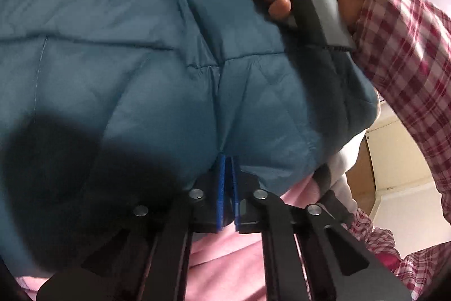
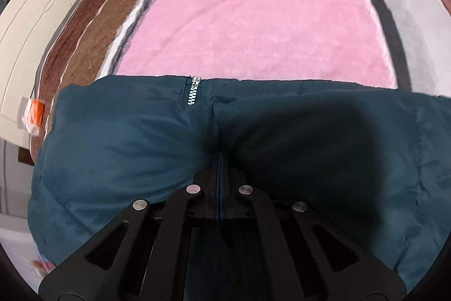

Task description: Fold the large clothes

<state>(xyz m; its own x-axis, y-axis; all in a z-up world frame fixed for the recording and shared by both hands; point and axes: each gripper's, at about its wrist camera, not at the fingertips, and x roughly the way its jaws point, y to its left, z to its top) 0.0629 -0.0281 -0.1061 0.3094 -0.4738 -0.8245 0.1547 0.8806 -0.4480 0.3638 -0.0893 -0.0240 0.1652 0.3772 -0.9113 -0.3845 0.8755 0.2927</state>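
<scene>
Pink blanket (image 2: 253, 19) underlies your teal puffer jacket (image 2: 126, 137) — soft, puffy, slippery — with both the left hand-held gripper (image 1: 227, 160) and right hand-held gripper (image 2: 220, 157) pinched tight on its fabric; grip seams near the zipper (image 2: 194, 92).

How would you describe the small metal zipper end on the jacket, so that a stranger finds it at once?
Start from the pink fleece blanket, then go to the dark teal padded jacket lying on it. On the jacket's far straight edge, above the shut right claw, sits a short silver zipper end, the only shiny metal on the cloth.
</scene>
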